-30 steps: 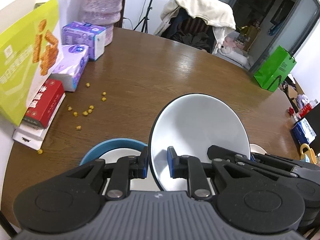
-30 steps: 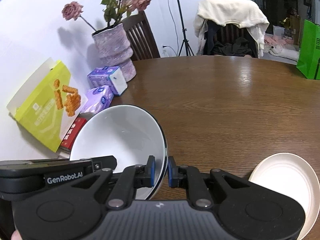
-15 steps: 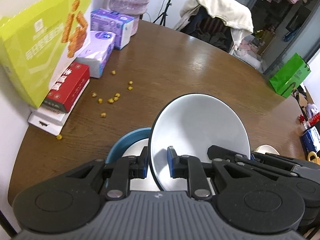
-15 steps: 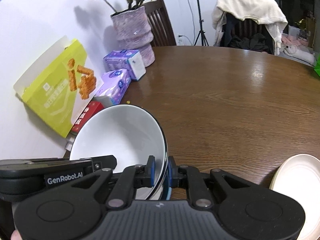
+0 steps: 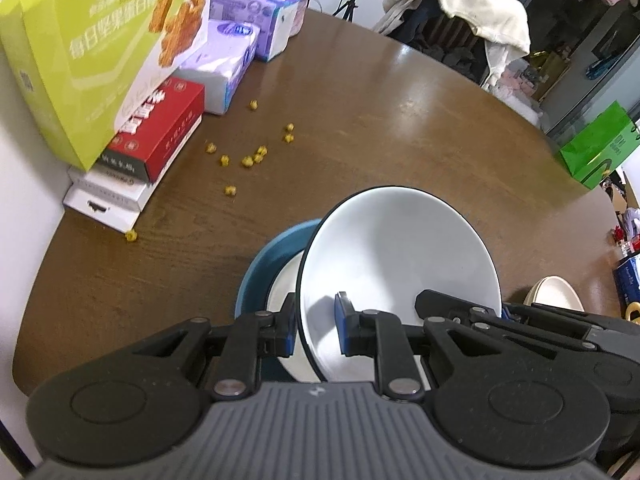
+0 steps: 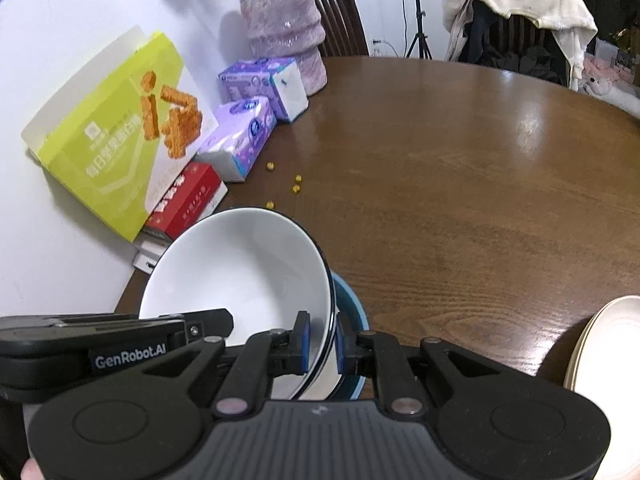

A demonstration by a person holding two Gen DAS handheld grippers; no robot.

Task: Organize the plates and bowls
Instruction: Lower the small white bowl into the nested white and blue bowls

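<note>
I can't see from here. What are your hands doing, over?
Left tool and right tool both clamped on the white bowl rim. Bowl tilted, low over the blue bowl. Yellow crumbs lie well off. Over.

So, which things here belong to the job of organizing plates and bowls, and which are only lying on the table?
Part of the job:
- white bowl, clamped at its rim by both grippers
- blue bowl beneath it
- cream plate

Only lying about:
- green snack box
- red box
- tissue packs
- yellow crumbs
- pink vase
- green bag
</note>
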